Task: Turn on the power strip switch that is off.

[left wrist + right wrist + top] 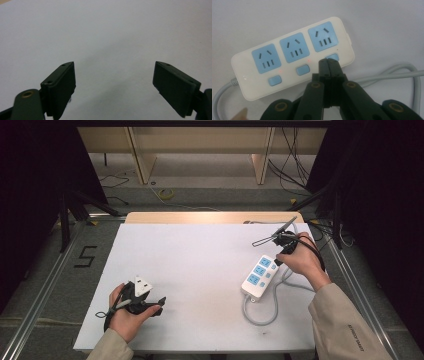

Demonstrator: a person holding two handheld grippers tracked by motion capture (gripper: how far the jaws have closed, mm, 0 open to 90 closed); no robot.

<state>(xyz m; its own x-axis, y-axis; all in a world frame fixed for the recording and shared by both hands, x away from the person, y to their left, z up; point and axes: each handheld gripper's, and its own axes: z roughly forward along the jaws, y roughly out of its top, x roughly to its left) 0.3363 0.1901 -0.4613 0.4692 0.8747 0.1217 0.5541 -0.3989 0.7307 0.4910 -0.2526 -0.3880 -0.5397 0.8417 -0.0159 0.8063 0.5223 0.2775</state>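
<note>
A white power strip (259, 276) with three blue sockets lies on the right of the white table (200, 270). In the right gripper view each socket on the strip (242, 72) has a blue button below it, and small red lights glow beside two of them. My right gripper (328, 62) is shut with nothing between its jaws. Its tips sit at the blue button (332, 56) of the socket at that view's right end. From above, that gripper (276, 263) meets the strip's far end. My left gripper (115, 75) is open over bare table, at the front left (159, 304).
The strip's grey cable (260, 317) loops on the table toward the front and runs back along the right side (387, 75). A wooden edge (210, 216) borders the table's far side. Beyond it are shelving legs and floor cables.
</note>
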